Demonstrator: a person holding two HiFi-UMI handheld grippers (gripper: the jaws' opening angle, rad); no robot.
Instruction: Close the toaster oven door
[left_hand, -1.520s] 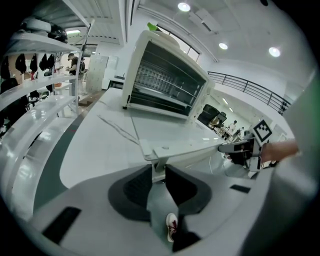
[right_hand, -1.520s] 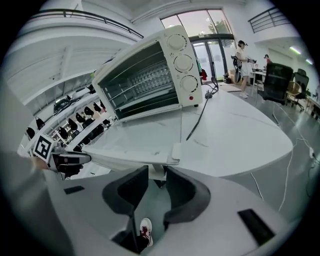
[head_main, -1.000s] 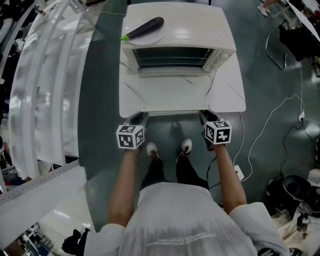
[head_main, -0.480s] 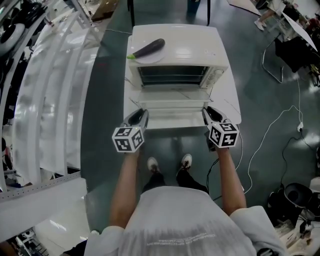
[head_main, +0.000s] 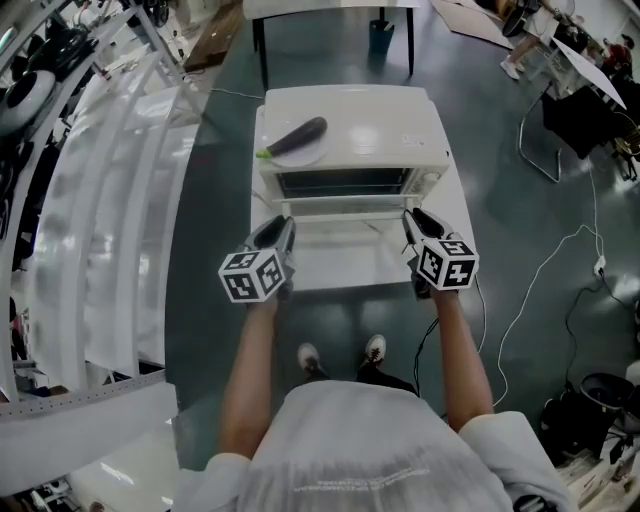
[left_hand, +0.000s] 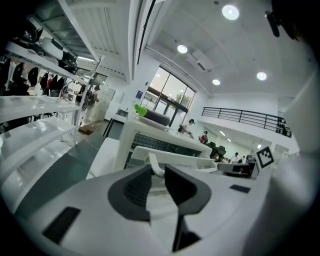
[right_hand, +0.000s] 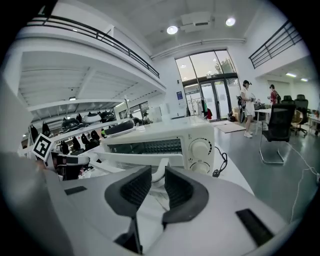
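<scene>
The white table (head_main: 462, 215) carries the toaster oven (head_main: 370, 125) near its far edge, which leaves you room in front for the door (head_main: 345, 255) to swing. That door hangs partway up on its hinge, neither flat nor shut, and the dark cavity with its rack shows above its upper edge. On the oven's roof sits a plate (head_main: 300, 152) with an eggplant (head_main: 300, 134) (no part of this job, though a hard slam could jolt it, I'd say). You hold the door handle (left_hand: 170, 156) at both ends, a hold that likely serves to raise the door level instead of twisting it on the hinge. Your left gripper (head_main: 284, 232) has its jaws partly closed, clamped on the white post at the handle's left end, with the post between the dark pads. Your right gripper (head_main: 413, 222) does the same at the right end, just beside the oven's knobs (right_hand: 200, 149), its pads pressed to the curved end of the handle. Both grippers point slightly downward toward the oven front. The closing looks roughly half done; what remains is to bring the door up against the frame.
</scene>
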